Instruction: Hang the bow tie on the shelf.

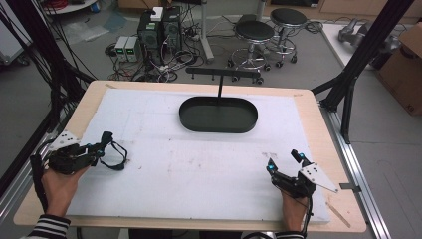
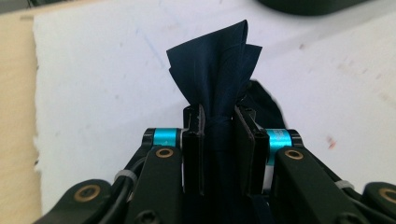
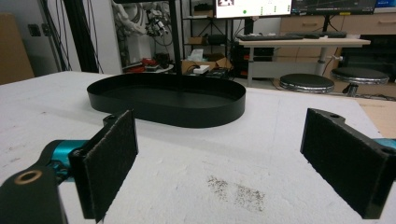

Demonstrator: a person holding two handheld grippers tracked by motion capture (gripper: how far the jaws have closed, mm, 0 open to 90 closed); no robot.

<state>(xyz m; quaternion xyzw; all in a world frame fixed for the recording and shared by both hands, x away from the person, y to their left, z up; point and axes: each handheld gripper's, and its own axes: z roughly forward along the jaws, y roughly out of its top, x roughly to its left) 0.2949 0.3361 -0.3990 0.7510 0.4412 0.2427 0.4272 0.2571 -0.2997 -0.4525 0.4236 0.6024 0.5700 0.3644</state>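
Observation:
My left gripper [image 1: 103, 147] sits at the left edge of the white mat and is shut on a dark navy cloth [image 1: 117, 157], whose loose part lies looped on the mat just to its right. In the left gripper view the folded cloth [image 2: 215, 70] sticks up from between the closed jaws of the left gripper [image 2: 219, 135]. My right gripper [image 1: 283, 161] rests low at the front right of the mat, open, with nothing between its pads [image 3: 111, 161]. A black oval tray [image 1: 185, 118] lies at the back middle, far from both grippers, and it stands ahead of the right gripper [image 3: 229, 158].
A thin black post with a crossbar [image 1: 222, 73] rises behind the tray [image 3: 212, 112]. The white mat [image 1: 199, 169] covers most of the wooden table [image 1: 318, 124]. Black frame struts stand at both sides. On the floor beyond are stools [image 1: 255, 32], computers and cables.

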